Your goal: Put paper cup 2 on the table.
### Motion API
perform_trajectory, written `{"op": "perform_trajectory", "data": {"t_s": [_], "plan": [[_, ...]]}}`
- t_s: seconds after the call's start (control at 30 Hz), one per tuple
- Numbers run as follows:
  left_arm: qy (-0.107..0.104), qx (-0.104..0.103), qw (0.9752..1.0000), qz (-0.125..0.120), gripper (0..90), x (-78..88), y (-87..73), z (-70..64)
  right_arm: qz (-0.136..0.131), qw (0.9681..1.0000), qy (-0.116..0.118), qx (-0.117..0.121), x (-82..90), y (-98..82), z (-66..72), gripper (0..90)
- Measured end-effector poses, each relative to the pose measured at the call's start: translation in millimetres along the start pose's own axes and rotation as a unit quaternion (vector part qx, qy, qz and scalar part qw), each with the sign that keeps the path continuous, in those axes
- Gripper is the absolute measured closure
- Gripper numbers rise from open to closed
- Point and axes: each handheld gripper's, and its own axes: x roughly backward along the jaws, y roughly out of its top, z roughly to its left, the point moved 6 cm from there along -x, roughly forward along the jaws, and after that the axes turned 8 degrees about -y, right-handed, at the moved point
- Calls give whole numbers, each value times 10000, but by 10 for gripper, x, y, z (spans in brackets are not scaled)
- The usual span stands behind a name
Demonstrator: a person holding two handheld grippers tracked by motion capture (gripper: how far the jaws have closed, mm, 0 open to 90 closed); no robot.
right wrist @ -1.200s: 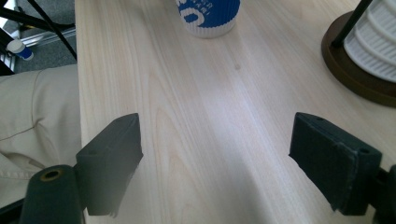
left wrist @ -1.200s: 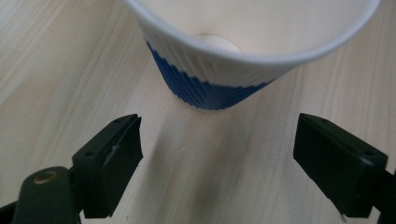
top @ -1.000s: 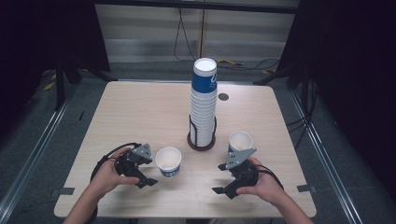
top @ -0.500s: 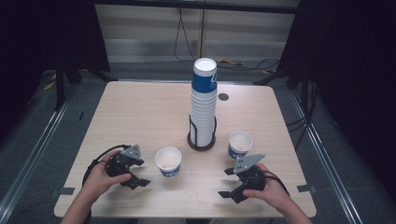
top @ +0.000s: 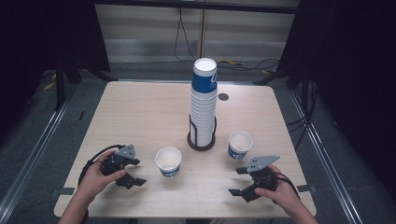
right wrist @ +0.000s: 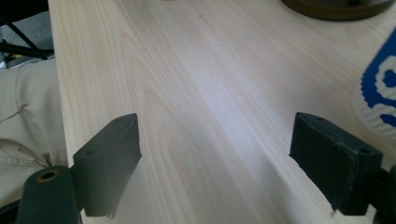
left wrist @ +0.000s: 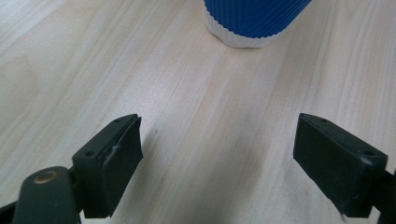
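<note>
Two blue-and-white paper cups stand upright on the wooden table (top: 140,112): one cup (top: 168,161) left of centre, the other cup (top: 240,145) to the right. My left gripper (top: 138,171) lies a short way left of the left cup, open and empty. In the left gripper view that cup's ribbed base (left wrist: 257,23) stands ahead of the open gripper (left wrist: 219,154), apart from it. My right gripper (top: 236,182) is open below the right cup, near the table's front edge. The right gripper view has the cup (right wrist: 379,100) beside the right jaw, outside the open gripper (right wrist: 215,158).
A tall stack of the same cups (top: 204,93) stands in a dark wire holder (top: 201,141) at the table's middle, between and behind the two single cups. A small dark hole (top: 223,97) marks the table farther back. The person's trouser leg (right wrist: 21,121) lies past the near edge.
Both hands have drawn back toward the near edge, away from the cups. The left gripper slid left, the right gripper down and right. Both cups stayed where they were.
</note>
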Motion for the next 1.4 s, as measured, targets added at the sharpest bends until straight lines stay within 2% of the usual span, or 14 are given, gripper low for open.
{"op": "perform_trajectory", "data": {"t_s": [0.33, 0.37, 0.4, 0.63, 0.83, 0.9, 1.07, 1.2, 1.4], "plan": [[4, 23, 10000, -54, 154, 41, -72, 62, -144, 9997, -148, -162, 109, -114, -132, 156], [21, 11, 10000, -35, 154, 56, -78, 76, -138, 9996, -168, -152, 116, -123, -139, 155], [-3, 58, 9999, -124, 154, 56, -76, 77, -137, 9996, -183, -150, 122, -134, -146, 156], [53, 44, 9999, -100, 153, 66, -119, 131, -174, 9993, -302, -151, 174, -206, -216, 156], [51, 120, 9998, -125, 153, 63, -161, 167, -135, 9987, -470, -133, 193, -294, -300, 155], [82, 68, 9999, -40, 153, 62, -178, 179, -138, 9985, -505, -139, 202, -322, -331, 156], [66, 92, 9999, -102, 154, 64, -171, 178, -209, 9978, -597, -190, 227, -334, -371, 155], [83, 94, 9999, -107, 154, 56, -189, 175, -89, 9978, -652, -128, 219, -387, -402, 156], [116, 18, 9999, -108, 152, 64, -211, 178, -212, 9965, -777, -240, 278, -388, -468, 155]]}}
